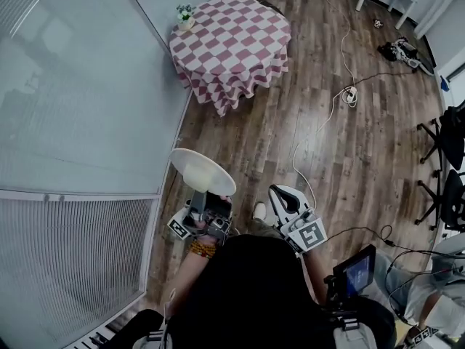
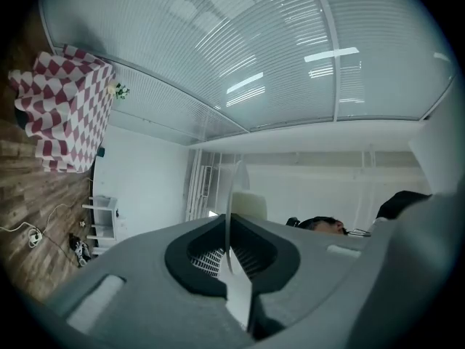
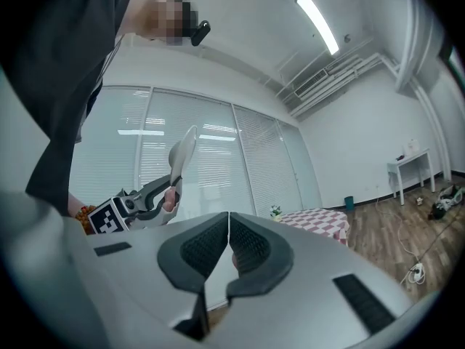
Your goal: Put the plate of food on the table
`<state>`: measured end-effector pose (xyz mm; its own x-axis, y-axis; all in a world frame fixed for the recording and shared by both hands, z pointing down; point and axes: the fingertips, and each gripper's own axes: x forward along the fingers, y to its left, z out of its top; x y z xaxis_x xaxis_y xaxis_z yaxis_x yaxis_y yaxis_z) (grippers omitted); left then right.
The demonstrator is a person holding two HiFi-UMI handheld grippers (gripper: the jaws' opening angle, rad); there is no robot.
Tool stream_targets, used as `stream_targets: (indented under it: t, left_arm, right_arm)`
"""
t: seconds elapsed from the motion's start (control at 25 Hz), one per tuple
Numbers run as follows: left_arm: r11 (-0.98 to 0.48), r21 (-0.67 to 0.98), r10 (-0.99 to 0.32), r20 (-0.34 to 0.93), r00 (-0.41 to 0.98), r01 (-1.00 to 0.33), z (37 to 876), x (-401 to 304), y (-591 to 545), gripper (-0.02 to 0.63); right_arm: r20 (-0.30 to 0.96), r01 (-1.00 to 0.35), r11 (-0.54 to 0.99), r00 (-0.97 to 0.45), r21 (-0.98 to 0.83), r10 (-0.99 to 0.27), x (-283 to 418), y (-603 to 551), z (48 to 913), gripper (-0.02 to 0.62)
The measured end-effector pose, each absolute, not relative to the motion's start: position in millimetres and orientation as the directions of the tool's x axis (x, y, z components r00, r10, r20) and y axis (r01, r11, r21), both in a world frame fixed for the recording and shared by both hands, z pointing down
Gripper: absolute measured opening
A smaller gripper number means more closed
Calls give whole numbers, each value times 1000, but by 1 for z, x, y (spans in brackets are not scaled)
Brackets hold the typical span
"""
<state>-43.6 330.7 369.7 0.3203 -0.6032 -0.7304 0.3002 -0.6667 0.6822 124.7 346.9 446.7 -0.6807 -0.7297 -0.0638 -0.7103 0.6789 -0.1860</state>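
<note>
Closest to us, low in the head view, is the person's dark shirt [image 1: 247, 289]. Just past it is the white plate [image 1: 202, 169]. It is up in the air, not on anything. We cannot see if there is food on it.

The left gripper [image 1: 208, 195] holds the plate by its near rim. Its jaws are pinched tight on the thin edge. The plate sticks out away from the person and is tipped a little.

The right gripper [image 1: 280, 193] is just beside it, on the right. Its jaws are closed together with nothing in them.

The table [image 1: 240, 49] with the red and white cloth is far off, across the wood floor [image 1: 320, 144]. It lies ahead of the plate and a bit to the right. A small flower pot [image 1: 185, 17] sits at the table's far left edge, by the glass wall [image 1: 80, 107].

We think the plate has to be carried forward to the table first. The left gripper has the plate, so it will set it down, and the rest of the cloth looks free for it.
</note>
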Motion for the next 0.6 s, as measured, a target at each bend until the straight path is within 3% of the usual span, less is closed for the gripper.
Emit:
stream_targets:
  t: [0.6]
  left_arm:
    - [-577,699,-596,-714,366,422,406,-1,172,12]
  right_arm:
    - [11,-854,492,-501,-169,-866,188,238,463,12]
